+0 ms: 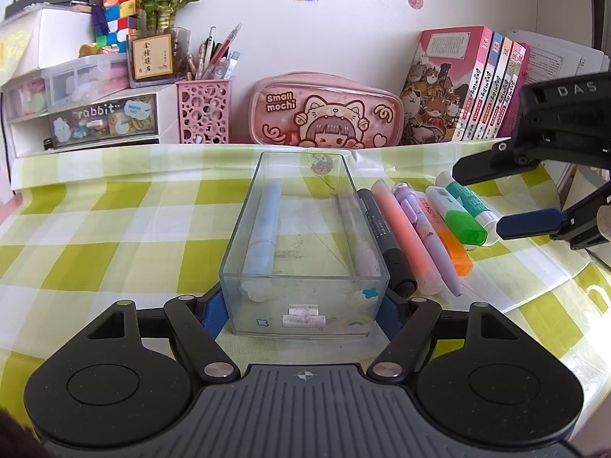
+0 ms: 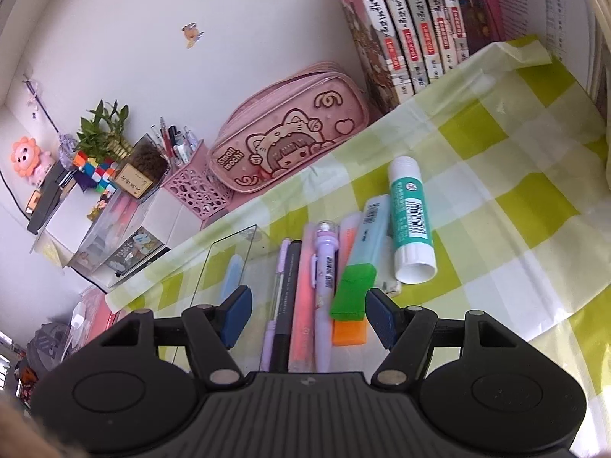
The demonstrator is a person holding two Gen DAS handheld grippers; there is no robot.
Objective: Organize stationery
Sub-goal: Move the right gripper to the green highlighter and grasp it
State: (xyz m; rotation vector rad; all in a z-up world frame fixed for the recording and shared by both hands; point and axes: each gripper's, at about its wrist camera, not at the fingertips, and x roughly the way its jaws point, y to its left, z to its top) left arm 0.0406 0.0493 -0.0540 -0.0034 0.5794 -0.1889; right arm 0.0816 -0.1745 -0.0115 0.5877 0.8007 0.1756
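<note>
- My left gripper [image 1: 303, 315] has its pads against both sides of the clear plastic box [image 1: 303, 236], steadying it on the green checked tablecloth [image 1: 95, 229]; a light blue pen [image 1: 263, 229] already lies inside.
- My right gripper [image 2: 309, 316] hovers wide open over the row just right of the box: black marker [image 2: 284, 297], pink highlighter [image 2: 303, 297], purple pen [image 2: 324, 278], green-capped highlighter [image 2: 353, 290], glue stick [image 2: 410, 221].
- I'd pick one item at its mid-barrel, closing across it, not along it.
- I'd take the outermost piece first to avoid pinching two together.
</note>
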